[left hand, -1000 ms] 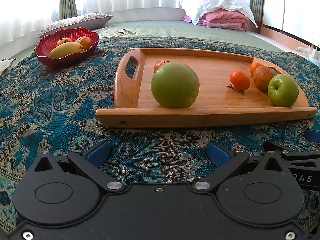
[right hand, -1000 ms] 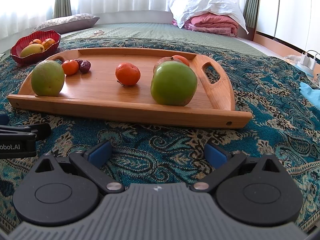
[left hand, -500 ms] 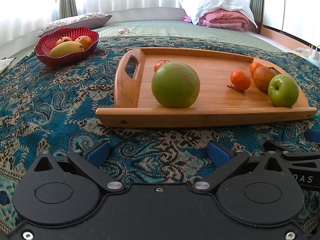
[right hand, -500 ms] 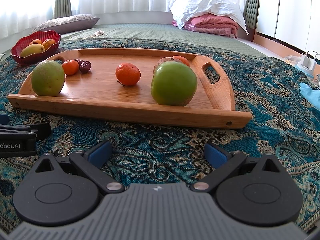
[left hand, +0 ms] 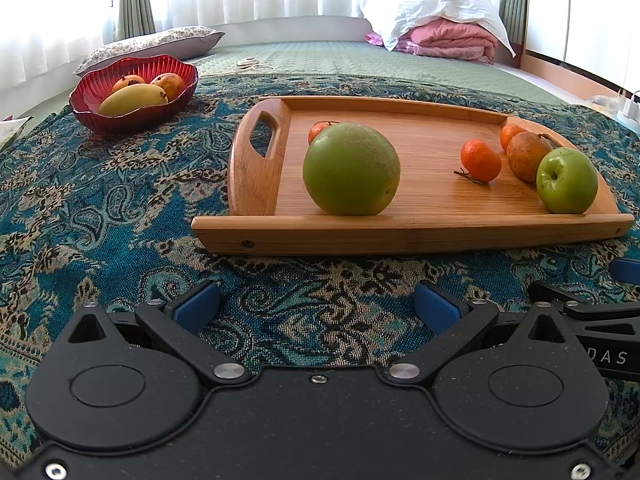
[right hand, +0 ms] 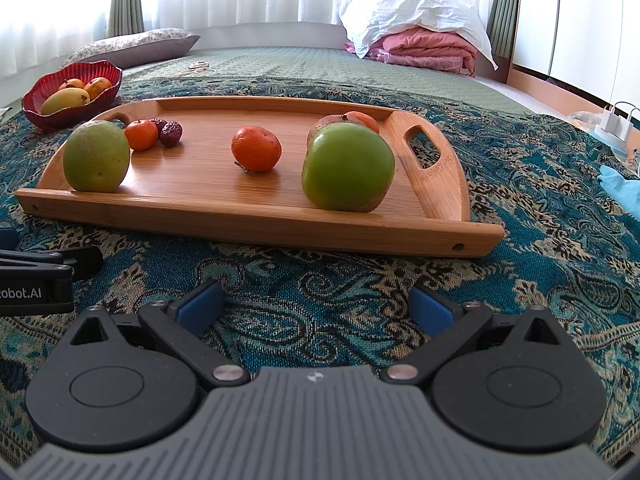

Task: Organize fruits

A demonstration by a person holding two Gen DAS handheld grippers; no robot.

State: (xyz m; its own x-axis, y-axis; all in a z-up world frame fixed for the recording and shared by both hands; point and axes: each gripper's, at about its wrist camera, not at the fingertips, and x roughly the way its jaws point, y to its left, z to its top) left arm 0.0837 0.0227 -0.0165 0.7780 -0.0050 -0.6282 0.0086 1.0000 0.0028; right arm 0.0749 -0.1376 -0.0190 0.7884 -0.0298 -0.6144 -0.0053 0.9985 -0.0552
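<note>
A wooden tray (left hand: 416,236) (right hand: 224,216) lies on the patterned cloth ahead of both grippers. On it sit a big round green fruit (left hand: 351,169) (right hand: 96,156), a green apple (left hand: 567,180) (right hand: 347,167), a tangerine (left hand: 480,160) (right hand: 256,148), a brownish pear (left hand: 527,156), more small tangerines (right hand: 141,135) and dark dates (right hand: 171,133). A red bowl (left hand: 132,114) (right hand: 70,114) at the far left holds a mango and other fruit. My left gripper (left hand: 316,306) and right gripper (right hand: 316,306) rest open near the tray's front edge, both holding nothing.
The blue paisley cloth (left hand: 100,208) covers a bed. A pillow (left hand: 152,44) and folded pink and white bedding (left hand: 440,28) lie at the back. A charger (right hand: 616,120) and a blue cloth (right hand: 624,188) are at the right.
</note>
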